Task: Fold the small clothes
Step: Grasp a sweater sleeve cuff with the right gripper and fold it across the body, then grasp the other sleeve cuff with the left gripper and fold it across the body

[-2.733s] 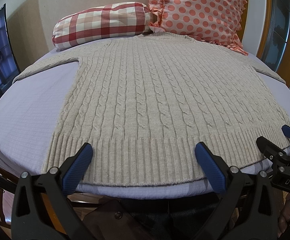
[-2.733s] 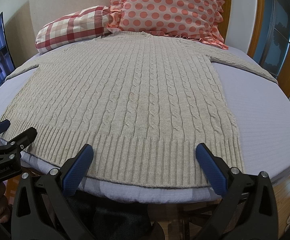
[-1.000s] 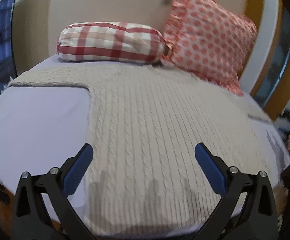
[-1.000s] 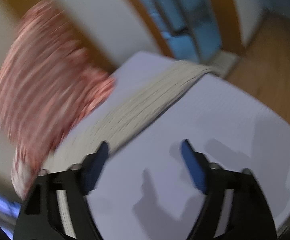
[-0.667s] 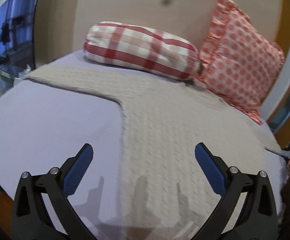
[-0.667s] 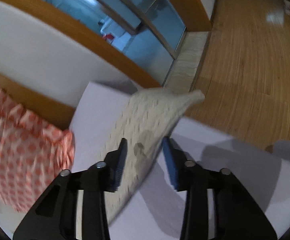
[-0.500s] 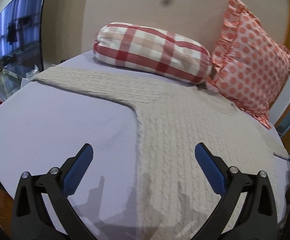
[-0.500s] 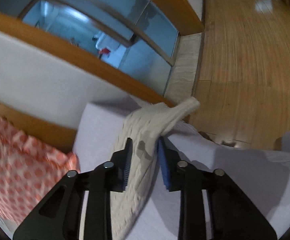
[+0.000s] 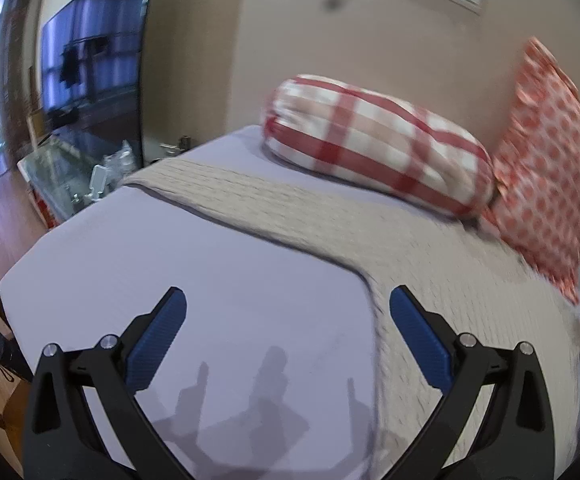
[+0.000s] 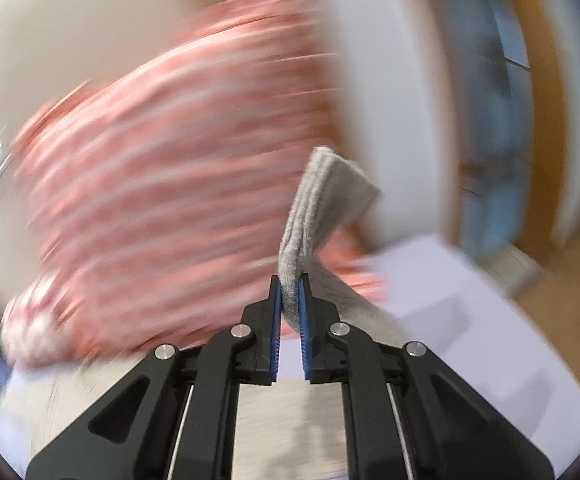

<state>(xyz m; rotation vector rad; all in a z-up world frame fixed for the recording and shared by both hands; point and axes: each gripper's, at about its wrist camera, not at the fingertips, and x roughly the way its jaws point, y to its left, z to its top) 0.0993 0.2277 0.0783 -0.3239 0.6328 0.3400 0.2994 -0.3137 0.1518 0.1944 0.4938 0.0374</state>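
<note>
On the bed, the soft, limp cable-knit sweater is clamped at its cuff by the right gripper; the left gripper hangs open.

Bare purple bed sheet lies open below the wide-spread left gripper, up to the sweater sleeve. Beyond it, the plaid bolster and polka-dot pillow block the wall side.
</note>
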